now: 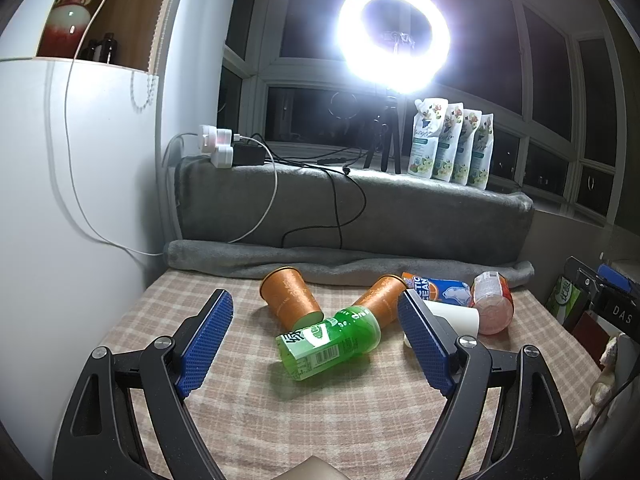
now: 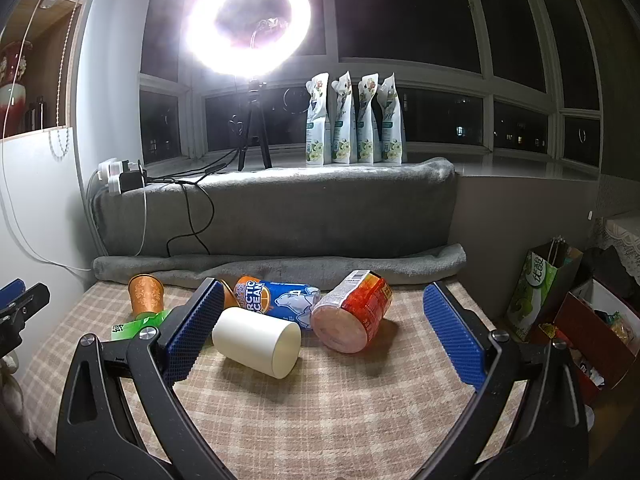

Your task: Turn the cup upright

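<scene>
**Op:** Both grippers hang above the checked cloth [image 2: 340, 408] with nothing in them. My right gripper [image 2: 320, 328] has its jaws spread wide, and the white cup [image 2: 256, 340] lies on its side between them, nearer the left finger [image 2: 192, 328]. Its open mouth faces toward me and to the right.

**Spotter:** And the left?

**Op:** The left gripper [image 1: 316, 336] is also wide open. It looks down on the green bottle [image 1: 328, 344] and two orange cups [image 1: 290, 300], one on its side, the other mostly hidden behind the bottle.

**Spotter:** Which cup do you take?

**Op:** The white one, I think; it is best framed and has free cloth on my side. The blue can [image 2: 280, 302] lies just behind it and the red tub [image 2: 352, 316] just to its right, possibly touching; I cannot tell.

**Spotter:** So how do you grip?

**Op:** I'd shift right to centre the cup, lower until the pads span the wall mid-body, then close gently, since it looks like thin paper that could crush. Then lift clear of the can before rolling my wrist, so the closed base comes down flat. The cloth is soft, so I'd set it square before I release.
</scene>
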### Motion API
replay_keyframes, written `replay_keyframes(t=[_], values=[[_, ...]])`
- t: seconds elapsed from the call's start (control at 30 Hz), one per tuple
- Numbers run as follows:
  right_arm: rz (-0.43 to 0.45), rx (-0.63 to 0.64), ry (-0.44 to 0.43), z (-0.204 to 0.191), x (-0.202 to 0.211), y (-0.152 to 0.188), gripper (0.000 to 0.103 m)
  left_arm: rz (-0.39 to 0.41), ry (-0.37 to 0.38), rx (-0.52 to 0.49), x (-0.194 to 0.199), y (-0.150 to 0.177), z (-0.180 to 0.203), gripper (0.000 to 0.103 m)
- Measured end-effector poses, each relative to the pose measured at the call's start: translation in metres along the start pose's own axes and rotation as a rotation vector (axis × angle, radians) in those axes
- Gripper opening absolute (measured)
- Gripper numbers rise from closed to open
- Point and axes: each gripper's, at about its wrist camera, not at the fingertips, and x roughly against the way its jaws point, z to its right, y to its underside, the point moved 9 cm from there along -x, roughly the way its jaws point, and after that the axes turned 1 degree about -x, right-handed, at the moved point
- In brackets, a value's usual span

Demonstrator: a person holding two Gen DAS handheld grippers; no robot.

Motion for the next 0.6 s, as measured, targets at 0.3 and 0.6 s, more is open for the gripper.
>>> replay_keyframes(t=[0.3,0.6], values=[[0.001,-0.001,0.000,0.0001,0.0004,0.0020,0.101,0.001,0.000,0.001,0.0000,0.0004,-0.0001,0.085],[0.002,0.000,0.000,-0.0004,-0.0003,0.0023,0.101,0.000,0.000,0.000,0.0000,0.0006,0.0001,0.085]])
